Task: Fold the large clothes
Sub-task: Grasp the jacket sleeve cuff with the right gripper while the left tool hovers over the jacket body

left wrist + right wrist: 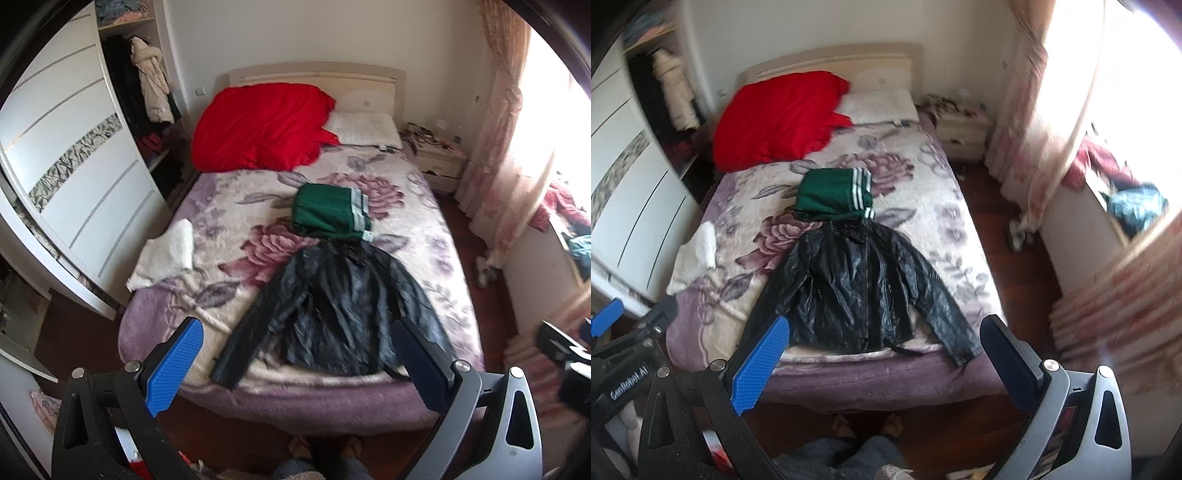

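A black leather jacket [332, 306] lies spread flat, front up, sleeves out, at the near end of the bed; it also shows in the right wrist view [857, 288]. A folded green garment with white stripes [328, 212] lies just beyond its collar, seen too from the right [834, 195]. A white fluffy garment [166, 254] lies at the bed's left edge. My left gripper [299, 365] is open and empty, held back above the foot of the bed. My right gripper [886, 362] is open and empty, likewise short of the jacket's hem.
The bed [258, 229] has a floral blanket, a red quilt [258, 125] and a white pillow [364, 127] at its head. A white wardrobe [74, 166] stands left, a nightstand [437, 158] and curtains [1027, 122] right. The person's feet [864, 424] stand at the bed's foot.
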